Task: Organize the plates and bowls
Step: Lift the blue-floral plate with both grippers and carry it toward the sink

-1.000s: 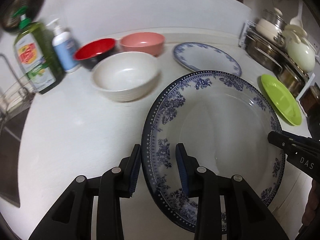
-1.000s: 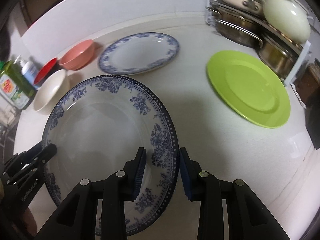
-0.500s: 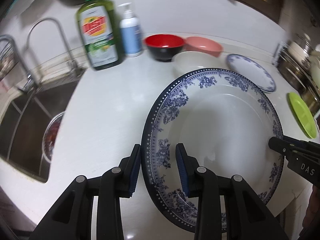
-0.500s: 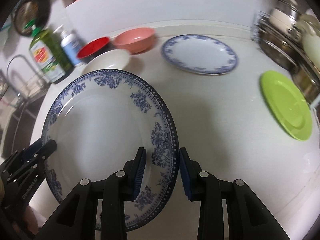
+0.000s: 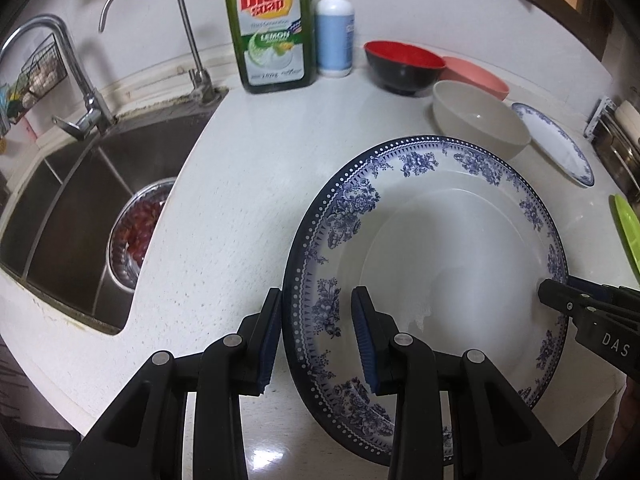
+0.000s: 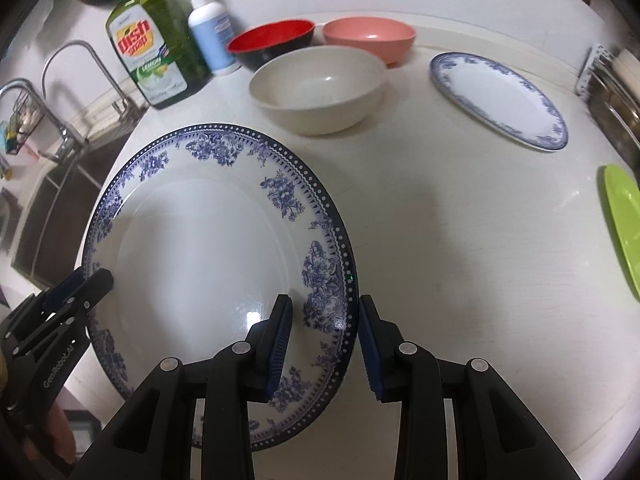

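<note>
Both grippers have swung the big blue plate (image 5: 440, 264) toward the sink (image 5: 80, 208), left fingers (image 5: 362, 336) and right fingers (image 6: 280, 332) pinching opposite rims.

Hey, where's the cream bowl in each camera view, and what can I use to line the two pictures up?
Left wrist: cream bowl upper right, just beyond the big plate's far rim.
Right wrist: cream bowl upper centre, beyond the big plate.
Shared landmark: the green soap bottle, top centre in the left view, upper left in the right view.
</note>
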`<action>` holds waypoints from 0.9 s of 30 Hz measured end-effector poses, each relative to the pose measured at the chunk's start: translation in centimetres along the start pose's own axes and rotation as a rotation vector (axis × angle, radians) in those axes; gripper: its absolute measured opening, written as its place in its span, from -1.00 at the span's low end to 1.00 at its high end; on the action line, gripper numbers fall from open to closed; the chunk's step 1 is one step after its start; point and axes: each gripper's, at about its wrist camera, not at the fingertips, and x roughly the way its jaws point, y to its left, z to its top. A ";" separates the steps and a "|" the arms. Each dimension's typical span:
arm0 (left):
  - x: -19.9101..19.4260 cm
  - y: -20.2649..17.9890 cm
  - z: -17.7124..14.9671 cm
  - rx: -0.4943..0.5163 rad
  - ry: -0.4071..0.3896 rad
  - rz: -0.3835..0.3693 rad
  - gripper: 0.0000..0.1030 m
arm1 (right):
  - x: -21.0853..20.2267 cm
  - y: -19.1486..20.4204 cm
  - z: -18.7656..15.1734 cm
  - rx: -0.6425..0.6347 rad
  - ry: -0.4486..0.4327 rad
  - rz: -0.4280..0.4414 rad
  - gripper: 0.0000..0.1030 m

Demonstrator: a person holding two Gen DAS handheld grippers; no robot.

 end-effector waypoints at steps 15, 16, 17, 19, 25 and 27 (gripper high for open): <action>2.2 0.5 -0.5 -0.012 0.044 0.007 -0.33 | 2.3 1.0 0.1 -0.006 0.061 -0.009 -0.33; 2.3 0.5 -0.5 -0.014 0.045 0.007 -0.33 | 2.3 0.9 0.1 -0.007 0.062 -0.010 -0.33; 2.3 0.5 -0.5 -0.015 0.047 0.007 -0.33 | 2.4 0.9 0.1 -0.007 0.062 -0.010 -0.33; 2.5 0.5 -0.5 -0.016 0.052 0.008 -0.33 | 2.4 1.0 0.0 -0.013 0.061 -0.014 -0.33; 2.5 0.6 -0.5 -0.017 0.054 0.007 -0.33 | 2.5 1.3 0.2 -0.022 0.056 -0.019 -0.33; 2.4 0.6 -0.4 -0.016 0.048 0.011 -0.31 | 2.5 1.3 0.2 -0.019 0.054 -0.018 -0.32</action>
